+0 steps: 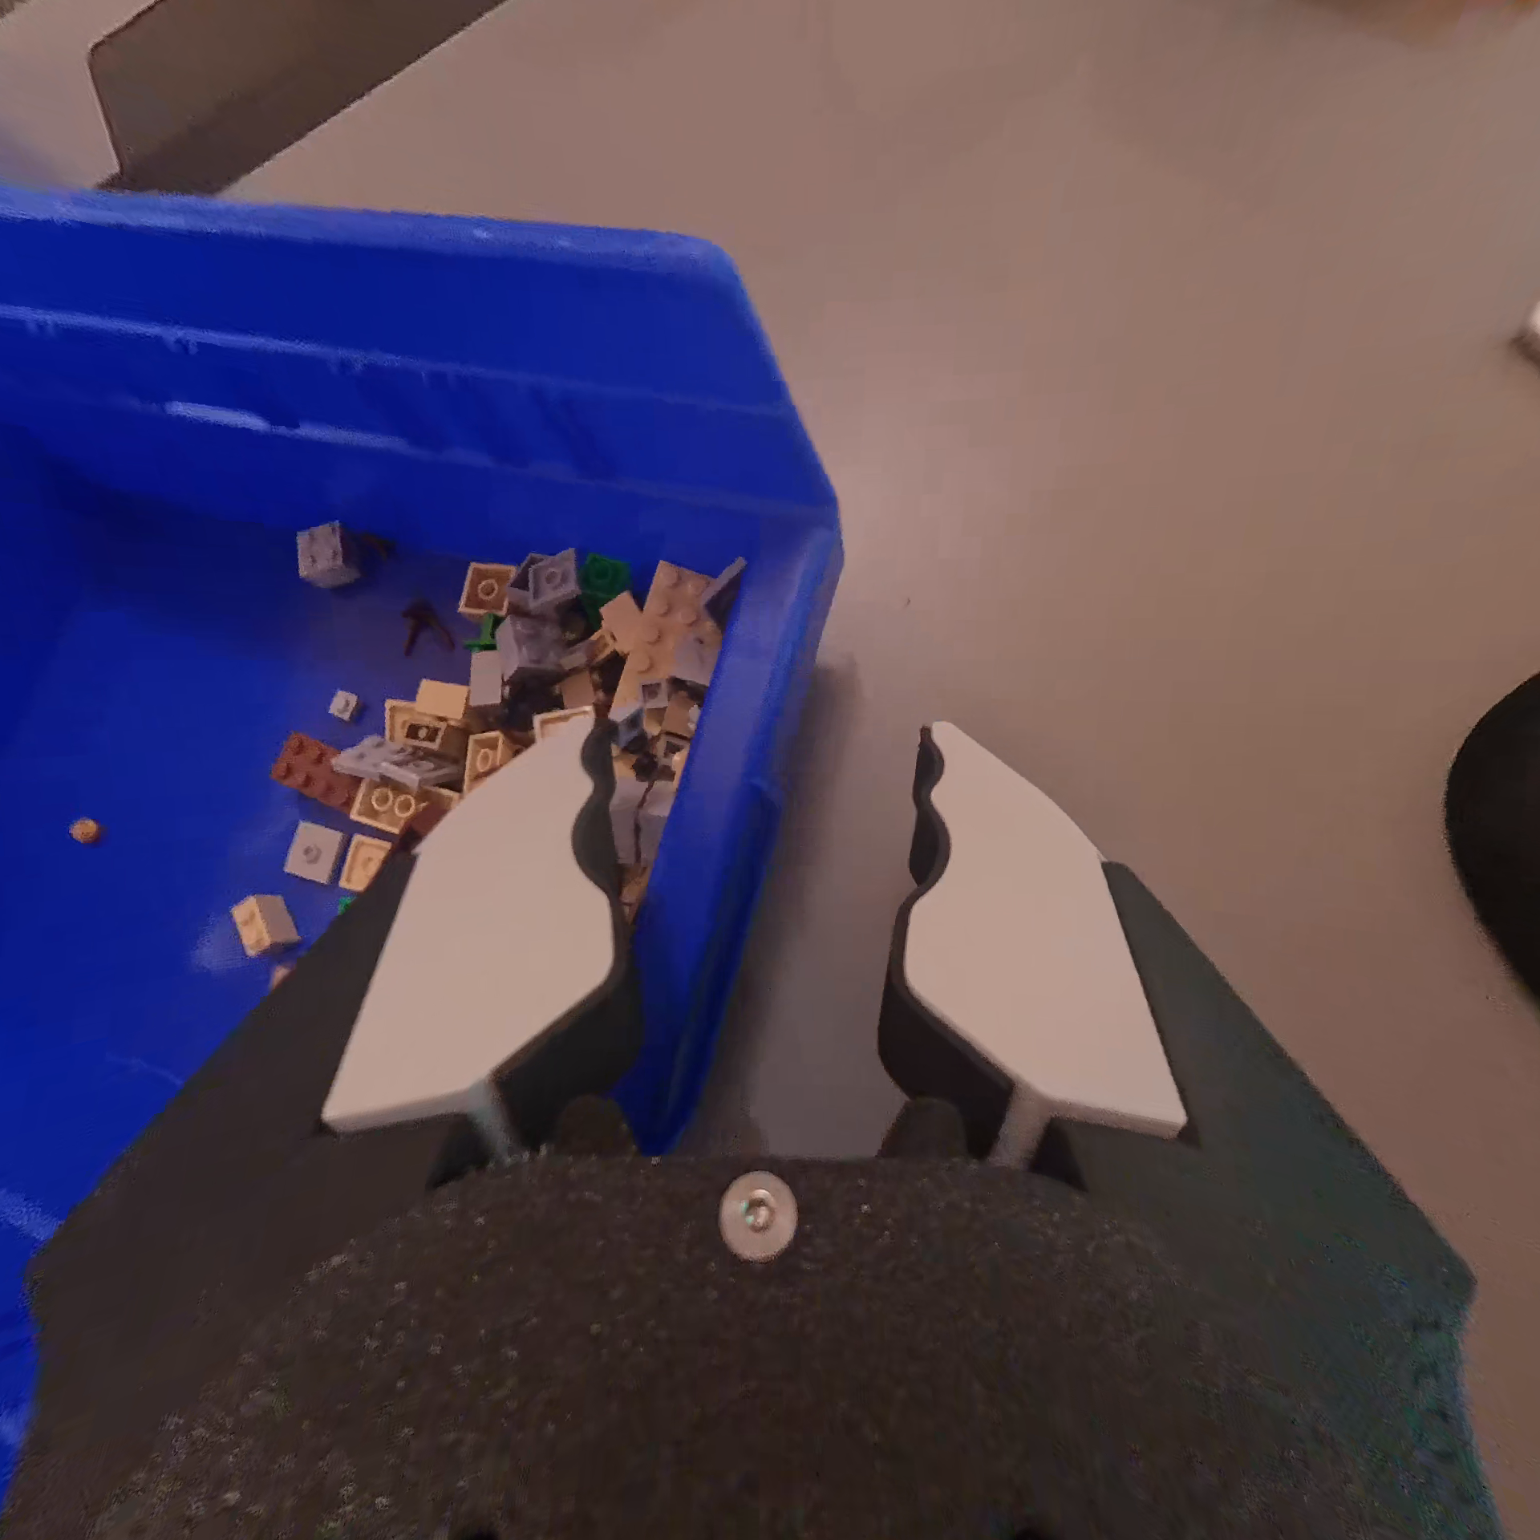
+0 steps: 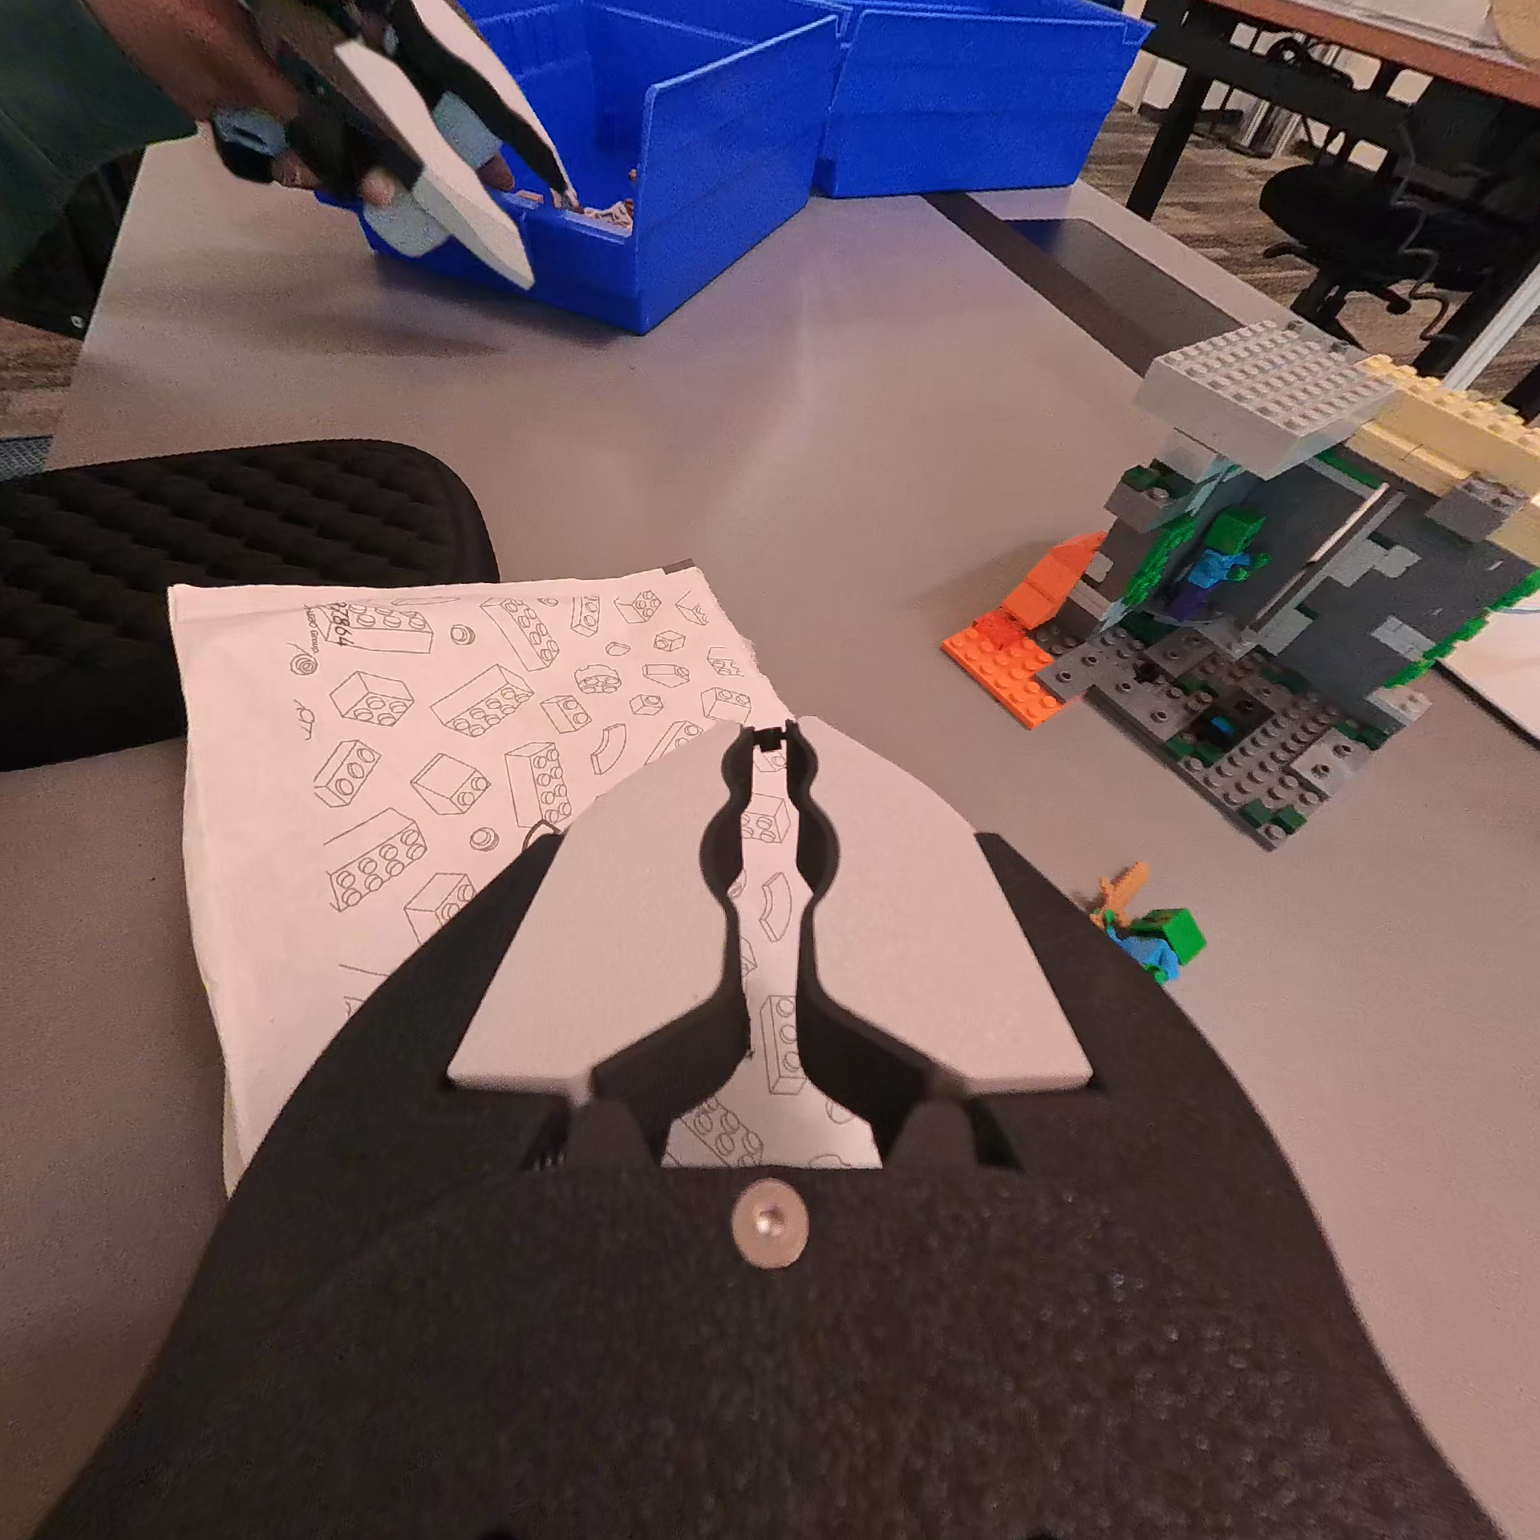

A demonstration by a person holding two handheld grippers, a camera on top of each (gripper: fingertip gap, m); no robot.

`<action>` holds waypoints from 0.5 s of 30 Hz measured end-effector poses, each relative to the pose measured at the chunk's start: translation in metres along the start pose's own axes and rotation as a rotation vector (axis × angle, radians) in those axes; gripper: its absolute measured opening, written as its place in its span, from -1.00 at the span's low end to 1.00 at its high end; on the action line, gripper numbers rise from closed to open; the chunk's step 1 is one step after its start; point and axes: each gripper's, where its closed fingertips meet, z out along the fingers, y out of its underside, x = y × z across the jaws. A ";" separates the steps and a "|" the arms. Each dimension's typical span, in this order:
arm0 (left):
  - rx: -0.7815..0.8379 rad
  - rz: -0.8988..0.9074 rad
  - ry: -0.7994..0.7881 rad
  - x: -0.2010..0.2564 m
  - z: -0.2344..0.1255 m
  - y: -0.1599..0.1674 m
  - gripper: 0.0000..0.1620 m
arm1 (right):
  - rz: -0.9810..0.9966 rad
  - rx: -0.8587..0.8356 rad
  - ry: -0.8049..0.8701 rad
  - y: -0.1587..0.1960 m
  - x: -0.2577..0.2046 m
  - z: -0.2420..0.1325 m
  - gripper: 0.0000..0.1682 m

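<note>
My left gripper (image 1: 760, 733) is open and empty. Its left finger hangs inside a blue bin (image 1: 417, 350), its right finger outside the bin's right wall. A pile of small tan, grey, green and brown bricks (image 1: 567, 667) lies in the bin's corner just ahead of the left finger. My right gripper (image 2: 771, 742) is shut on a tiny black piece (image 2: 771, 738) at its tips, above a white paper bag printed with brick drawings (image 2: 467, 733). The left gripper (image 2: 546, 233), held by a hand, also shows in the right wrist view at the blue bin (image 2: 717, 208).
A second blue bin (image 2: 983, 100) stands behind the first. A black quilted mat (image 2: 208, 542) lies left of the bag. A grey, tan and orange brick building (image 2: 1300, 583) stands at the right, with a green and blue minifigure (image 2: 1154, 937) lying near it. Office chairs stand beyond the table. My hands' fingertips stand some 35 cm from each other.
</note>
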 end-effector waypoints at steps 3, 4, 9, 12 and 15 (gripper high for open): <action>-0.026 0.098 0.012 0.010 0.002 -0.003 -0.28 | -0.003 0.000 0.001 -0.001 0.000 0.000 -0.92; -0.030 0.111 0.019 0.013 0.002 -0.004 -0.30 | -0.004 0.001 0.001 -0.001 0.000 -0.001 -0.92; -0.031 0.160 -0.016 0.008 -0.007 -0.012 -0.43 | -0.006 0.010 0.004 -0.004 0.000 -0.002 -0.92; -0.010 0.150 -0.037 0.004 -0.017 -0.017 -0.44 | -0.005 0.016 -0.006 -0.008 -0.002 -0.001 -0.92; 0.060 0.117 -0.042 0.005 -0.027 -0.027 -0.43 | -0.010 0.034 -0.038 -0.020 -0.010 0.000 -0.91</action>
